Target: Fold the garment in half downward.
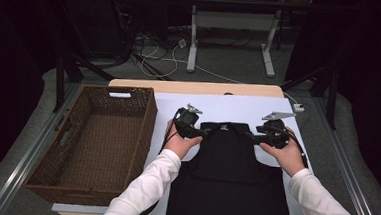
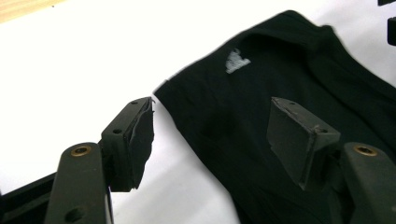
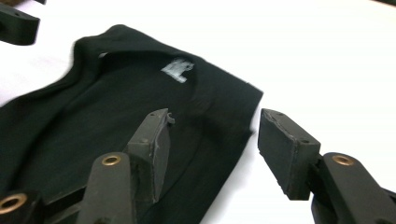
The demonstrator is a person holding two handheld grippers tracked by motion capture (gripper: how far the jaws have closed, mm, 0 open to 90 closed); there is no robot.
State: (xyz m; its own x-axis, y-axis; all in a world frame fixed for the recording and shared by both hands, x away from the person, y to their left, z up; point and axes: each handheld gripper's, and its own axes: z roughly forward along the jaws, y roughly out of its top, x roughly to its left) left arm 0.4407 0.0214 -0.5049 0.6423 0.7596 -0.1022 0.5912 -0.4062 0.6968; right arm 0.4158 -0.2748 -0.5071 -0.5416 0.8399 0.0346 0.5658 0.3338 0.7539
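Note:
A black garment (image 1: 229, 170) lies flat on the white sheet (image 1: 238, 108), neck end away from me. It has a small pale label inside the collar (image 2: 236, 60) (image 3: 177, 70). My left gripper (image 1: 204, 132) hovers at the garment's left shoulder corner (image 2: 187, 102). Its jaws stand apart (image 2: 212, 112), one pad over the white sheet and one over the cloth, pressing nothing. My right gripper (image 1: 251, 137) hovers at the right shoulder corner (image 3: 233, 98). Its jaws are likewise apart (image 3: 215, 119) and straddle the cloth's edge. Both grippers point inward toward the collar.
A deep brown wicker basket (image 1: 144, 134) stands on the left, right beside the sheet and close to my left forearm. The table's wooden far edge (image 1: 195, 86) lies just beyond the sheet. Cables and another table's legs (image 1: 193, 42) are on the floor behind.

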